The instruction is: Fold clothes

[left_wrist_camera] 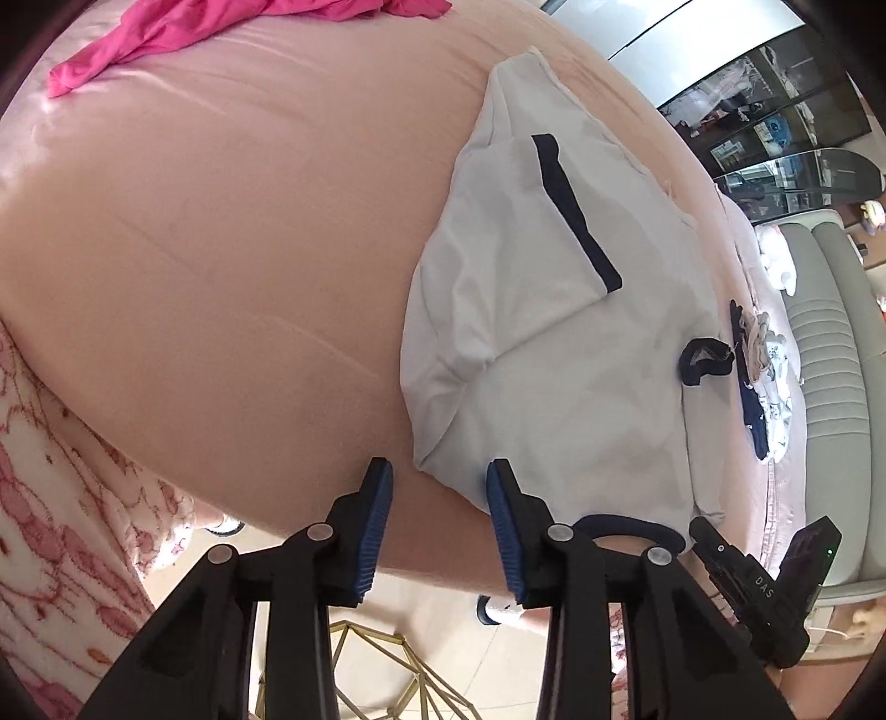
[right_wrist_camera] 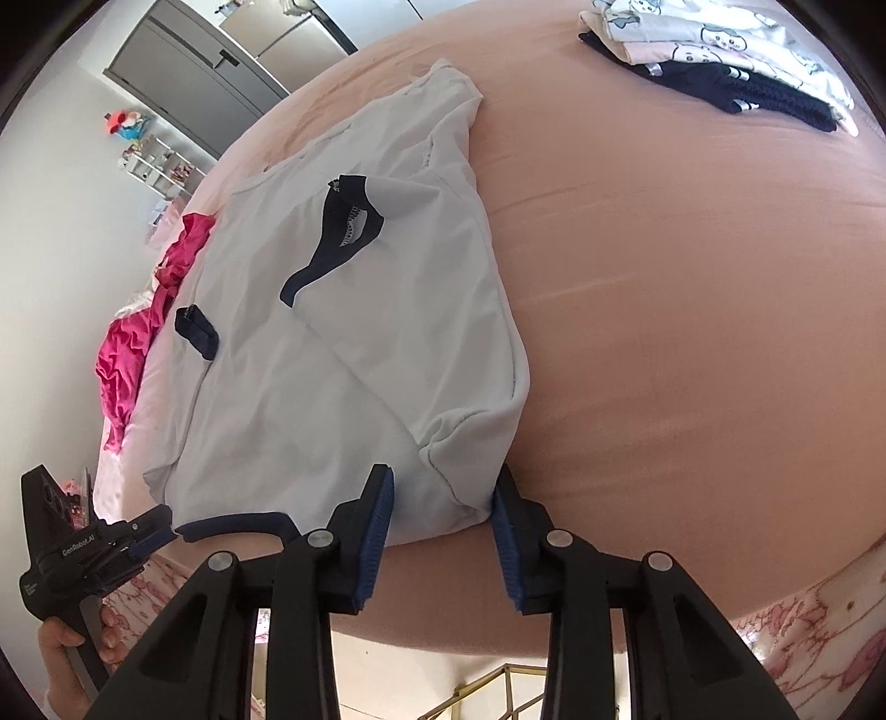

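Observation:
A white T-shirt with navy trim point(left_wrist_camera: 554, 332) lies partly folded on the pink bed point(left_wrist_camera: 221, 249), sleeves turned in. It also shows in the right wrist view point(right_wrist_camera: 343, 343). My left gripper point(left_wrist_camera: 440, 479) is open, its jaws either side of the shirt's near left corner. My right gripper point(right_wrist_camera: 443, 487) is open, its jaws straddling the shirt's near right corner, fabric between them. The right gripper shows in the left wrist view point(left_wrist_camera: 764, 587), and the left gripper in the right wrist view point(right_wrist_camera: 99, 554).
A crumpled magenta garment point(left_wrist_camera: 183, 33) lies at the far side of the bed, also visible in the right wrist view point(right_wrist_camera: 138, 338). A stack of folded clothes point(right_wrist_camera: 736, 61) sits on the bed to the right. A gold wire frame point(left_wrist_camera: 398, 675) stands on the floor below.

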